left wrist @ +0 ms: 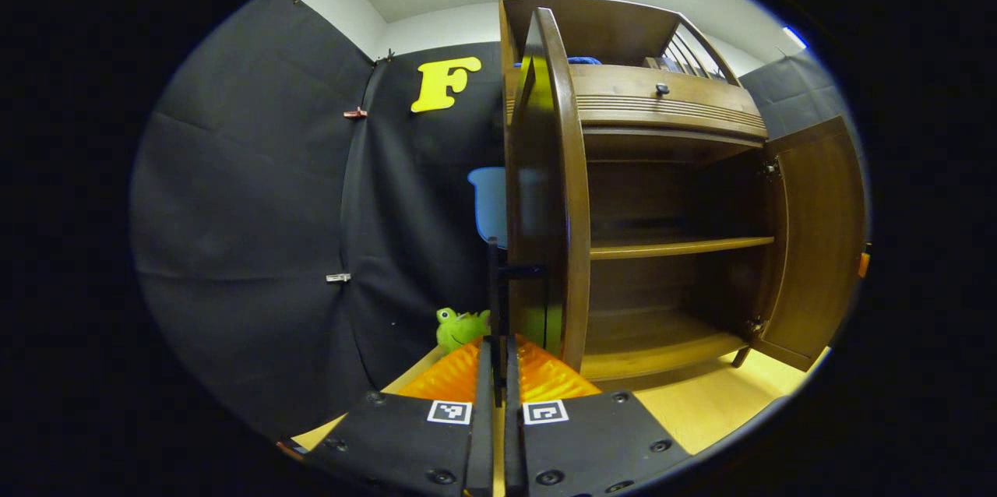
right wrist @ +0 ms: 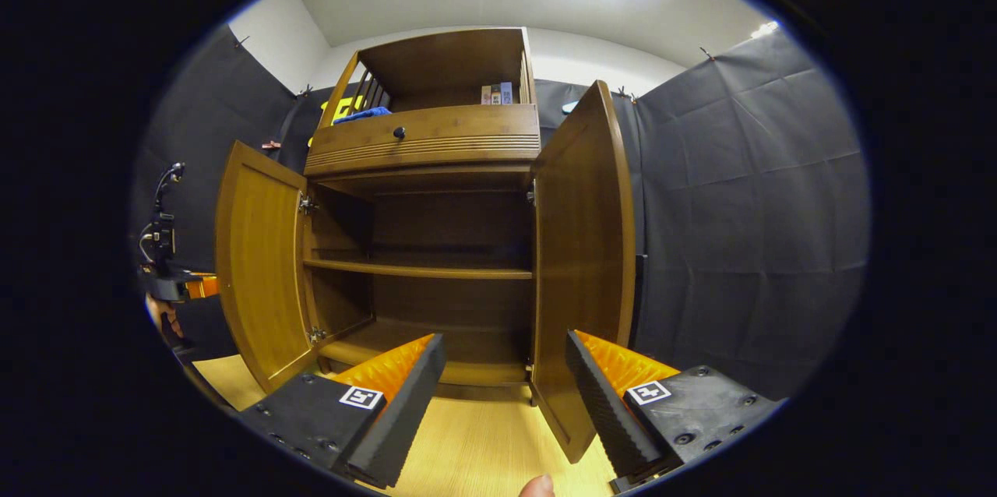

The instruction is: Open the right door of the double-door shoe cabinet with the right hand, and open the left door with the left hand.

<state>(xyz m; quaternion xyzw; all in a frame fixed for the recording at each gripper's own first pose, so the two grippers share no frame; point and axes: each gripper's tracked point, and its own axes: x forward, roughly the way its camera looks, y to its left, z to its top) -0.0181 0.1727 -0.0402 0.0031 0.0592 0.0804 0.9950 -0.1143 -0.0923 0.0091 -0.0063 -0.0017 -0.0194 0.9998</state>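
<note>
Both doors of the shoe cabinet (right wrist: 436,248) stand swung out; the inside shelf (right wrist: 420,272) is bare as far as can be seen.

Left claw (left wrist: 499,384): fingers drawn together on a dark upright bar, apparently the handle (left wrist: 495,302) of the left door (left wrist: 549,193). That door stands edge-on right ahead, so the grip looks like the end of the pull. Whether both fingers truly press the bar is hard to settle; their tips blur into it.

Right claw (right wrist: 502,384): fingers spread wide, nothing between them. The right door (right wrist: 584,263) stands just past its right finger, let go, fully open by my reading.

Hidden or unclear: the right door's handle lies on its far face. A green toy (left wrist: 459,327) sits on the floor behind the left door, half covered. A fingertip (right wrist: 537,486) is cut off at the bottom edge of the right gripper view.
</note>
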